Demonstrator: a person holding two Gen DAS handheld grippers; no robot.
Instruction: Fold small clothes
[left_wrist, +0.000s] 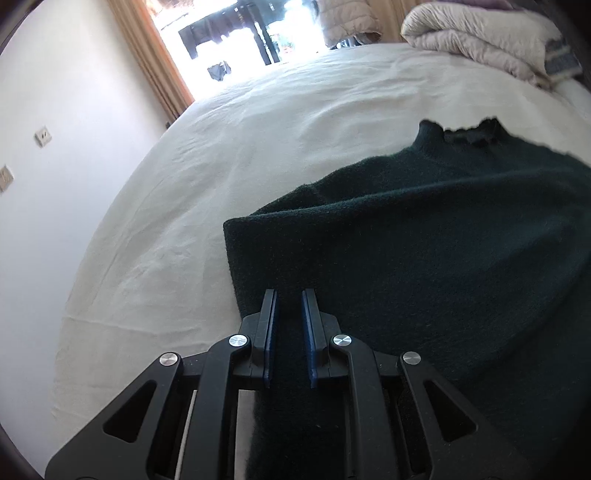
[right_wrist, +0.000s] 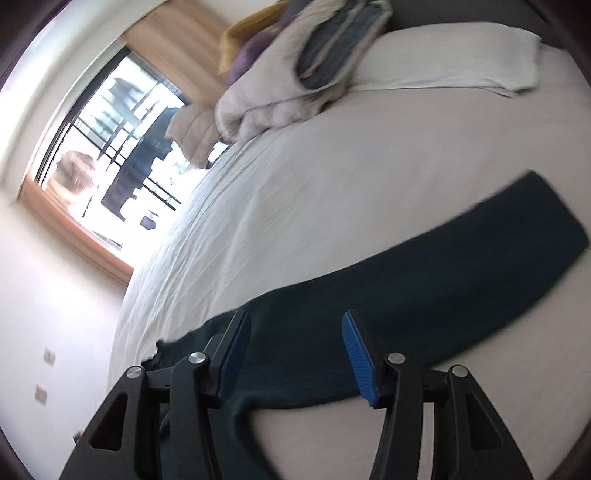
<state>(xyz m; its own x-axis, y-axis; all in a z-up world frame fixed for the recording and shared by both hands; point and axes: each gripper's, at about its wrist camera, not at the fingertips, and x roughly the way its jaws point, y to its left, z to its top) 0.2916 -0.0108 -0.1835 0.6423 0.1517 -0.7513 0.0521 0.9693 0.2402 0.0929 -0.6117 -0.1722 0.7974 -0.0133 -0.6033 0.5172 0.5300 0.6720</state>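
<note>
We worked on a white bed (left_wrist: 229, 155) beside a window (right_wrist: 110, 155). Our left gripper (left_wrist: 289, 295) fingers pinched the dark green sweater (left_wrist: 424, 258). Our right gripper (right_wrist: 293, 321) fingers gaped empty above its sleeve (right_wrist: 461, 240).

Fuzzy matt knit sweater (left_wrist: 424, 240); creased cotton sheet (left_wrist: 229, 155); ribbed blue fingers (right_wrist: 356, 354).

No text, label, brand, number or sign can be read in either view — nothing legible on any surface that shows.
</note>
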